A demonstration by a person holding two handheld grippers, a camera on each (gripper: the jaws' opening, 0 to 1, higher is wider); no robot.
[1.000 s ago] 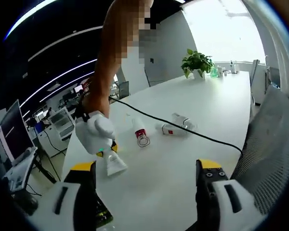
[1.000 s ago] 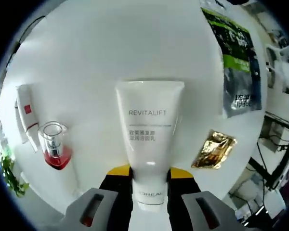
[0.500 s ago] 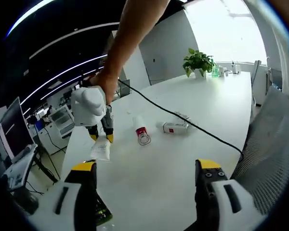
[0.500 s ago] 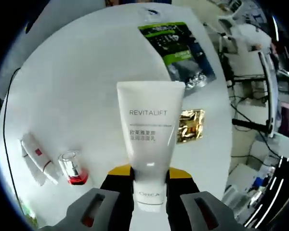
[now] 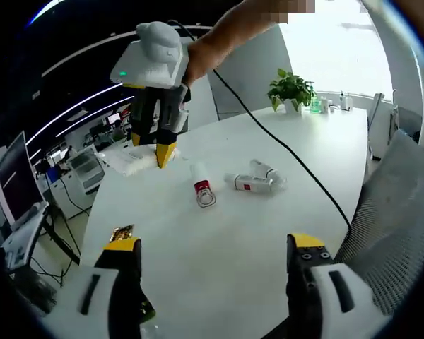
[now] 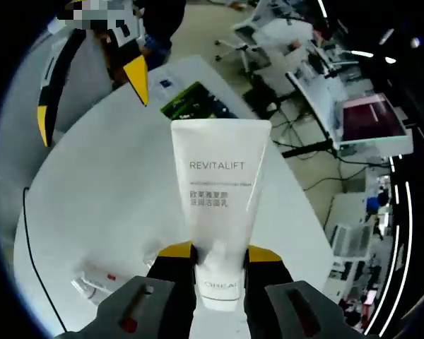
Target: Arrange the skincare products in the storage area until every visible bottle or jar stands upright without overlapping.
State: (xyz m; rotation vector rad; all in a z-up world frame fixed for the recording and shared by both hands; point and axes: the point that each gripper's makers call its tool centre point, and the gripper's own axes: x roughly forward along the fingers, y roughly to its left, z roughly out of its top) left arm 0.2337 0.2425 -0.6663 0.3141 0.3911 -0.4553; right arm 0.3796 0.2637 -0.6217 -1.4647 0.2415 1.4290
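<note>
The right gripper [image 6: 220, 272] is clamped on a white tube [image 6: 220, 205] marked REVITALIFT, gripping it near the cap end so the flat end points away from the camera. In the left gripper view the same gripper [image 5: 160, 145] hangs high above the white table [image 5: 318, 166], yellow-tipped jaws pointing down, with the tube [image 5: 132, 161] lying sideways between them. A black cable [image 5: 283, 146] trails from it across the table.

The left gripper [image 5: 215, 261] has its jaws spread wide with nothing between them, low over the near table edge. Its yellow-tipped jaws also show at the top left of the right gripper view [image 6: 92, 92].

On the table lie a small red-and-clear bottle [image 5: 202, 189] on its side and, just beside it, a white tube with a red label [image 5: 251, 184], also flat. A gold sachet [image 5: 121, 232] lies near the left jaw. In the right gripper view a green-and-black pouch [image 6: 194, 102] lies on the table beyond the tube. A potted plant [image 5: 290, 90] stands at the far end.
</note>
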